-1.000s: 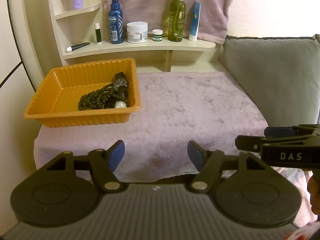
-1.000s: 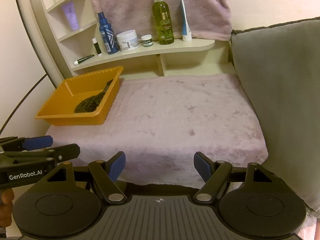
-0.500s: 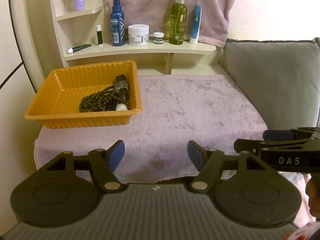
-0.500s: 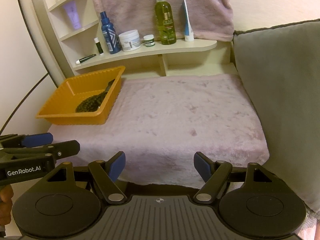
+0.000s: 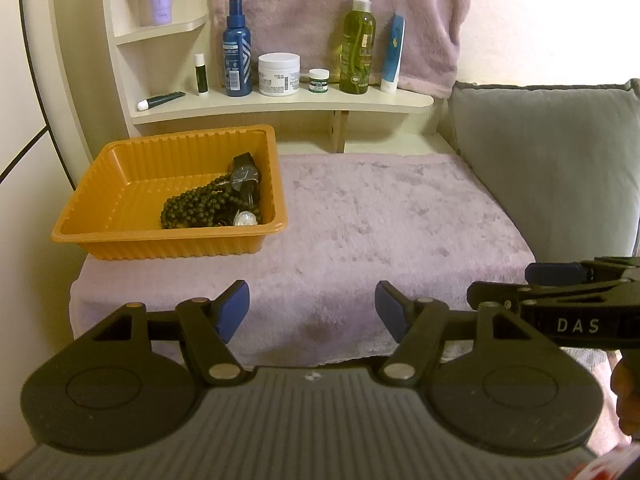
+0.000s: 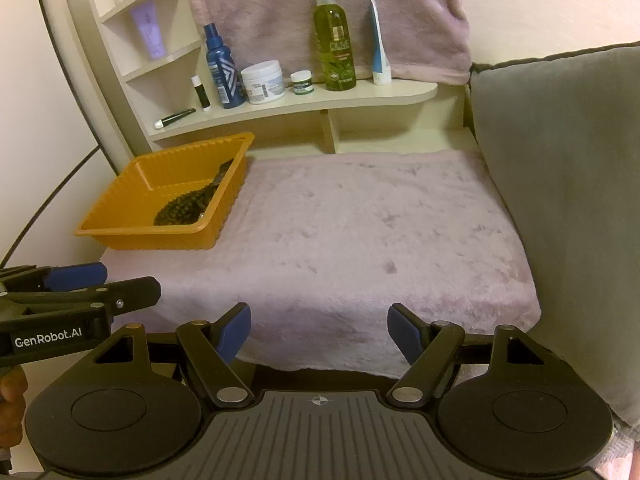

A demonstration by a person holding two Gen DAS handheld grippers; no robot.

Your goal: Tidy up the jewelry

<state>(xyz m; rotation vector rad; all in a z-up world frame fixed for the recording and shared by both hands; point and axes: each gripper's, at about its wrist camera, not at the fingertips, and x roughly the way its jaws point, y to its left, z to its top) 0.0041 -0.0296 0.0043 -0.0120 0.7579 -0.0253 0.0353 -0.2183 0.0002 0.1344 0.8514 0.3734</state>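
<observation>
Left hand-held gripper (image 5: 312,312): you hold it over the near edge of the desk, jaws wide, nothing between the blue pads.
Right hand-held gripper (image 6: 319,328): you hold it level with the left one, just beside it, jaws equally wide and empty.
Towel (image 5: 380,232): a pink, fluffy one covers the desk in front of you, with a faint dark spot near the front edge.
Tray (image 5: 120,208): orange, ribbed, at the far left of the towel.
Beads (image 5: 200,208): a dark green string lies heaped in the tray's right near corner.
Watch (image 5: 244,178): black, it leans against the tray's right wall, touching the beads.
Pale bit (image 5: 246,219): small and round, beside the beads; you cannot tell what it is.
Cushion (image 5: 552,160): grey, along the right of the desk.
Shelf (image 5: 280,104): behind the tray, it carries bottles, jars and tubes.
</observation>
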